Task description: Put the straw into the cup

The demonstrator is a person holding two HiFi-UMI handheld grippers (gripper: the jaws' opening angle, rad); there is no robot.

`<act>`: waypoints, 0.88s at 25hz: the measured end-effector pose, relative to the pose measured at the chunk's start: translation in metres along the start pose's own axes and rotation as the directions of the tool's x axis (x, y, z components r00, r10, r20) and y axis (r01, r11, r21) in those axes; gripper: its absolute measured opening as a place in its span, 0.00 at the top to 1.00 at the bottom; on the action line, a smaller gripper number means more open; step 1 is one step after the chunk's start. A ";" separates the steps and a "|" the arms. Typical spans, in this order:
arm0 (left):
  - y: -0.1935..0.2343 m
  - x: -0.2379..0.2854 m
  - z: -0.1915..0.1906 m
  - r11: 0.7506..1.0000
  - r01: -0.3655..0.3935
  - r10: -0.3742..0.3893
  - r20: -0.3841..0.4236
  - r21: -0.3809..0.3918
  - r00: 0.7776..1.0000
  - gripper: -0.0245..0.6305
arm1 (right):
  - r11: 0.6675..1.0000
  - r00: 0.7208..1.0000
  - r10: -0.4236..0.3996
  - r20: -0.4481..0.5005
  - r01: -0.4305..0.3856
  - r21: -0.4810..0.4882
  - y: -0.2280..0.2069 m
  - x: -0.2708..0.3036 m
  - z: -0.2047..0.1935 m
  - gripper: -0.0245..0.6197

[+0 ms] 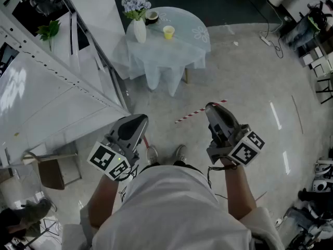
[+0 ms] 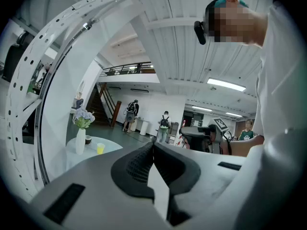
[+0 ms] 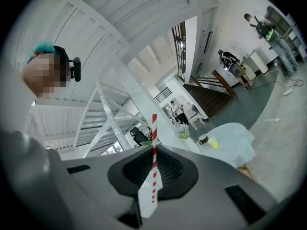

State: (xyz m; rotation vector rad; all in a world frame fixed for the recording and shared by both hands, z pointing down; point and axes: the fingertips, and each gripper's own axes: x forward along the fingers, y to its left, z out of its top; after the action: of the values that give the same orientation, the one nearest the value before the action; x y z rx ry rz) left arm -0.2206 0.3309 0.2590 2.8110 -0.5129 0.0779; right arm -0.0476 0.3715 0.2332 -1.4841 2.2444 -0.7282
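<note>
Our straw (image 1: 195, 112) sits pinched crosswise in the closed right gripper (image 1: 210, 107), well apart from the yellow cup (image 1: 168, 32) on the round table (image 1: 204, 41), so it may swivel or slip on approach, or bump the vase (image 1: 139, 29) nearby, while our left gripper (image 1: 139, 120) is closed on nothing.

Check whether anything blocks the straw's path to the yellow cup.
Nothing visible does. The straw is in the right gripper, only floor lies between it and the table, and the yellow cup stands apart from the vase.
</note>
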 end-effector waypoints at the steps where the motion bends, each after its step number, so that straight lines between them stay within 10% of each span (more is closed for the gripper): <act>1: -0.001 0.002 0.000 1.000 0.001 -0.001 -0.001 0.001 1.000 0.93 | 1.000 1.000 0.001 0.000 -0.001 0.000 -0.001 -0.001 0.001 0.91; 22: -0.037 0.073 -0.003 0.998 -0.065 0.065 0.004 0.017 0.998 0.93 | 0.998 0.997 0.068 -0.033 -0.068 -0.003 -0.062 -0.026 0.035 0.91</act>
State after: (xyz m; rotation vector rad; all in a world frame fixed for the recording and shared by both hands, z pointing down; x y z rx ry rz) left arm -0.1394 0.3401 0.2600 2.8112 -0.6078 0.0911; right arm 0.0275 0.3684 0.2415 -1.3996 2.3100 -0.7331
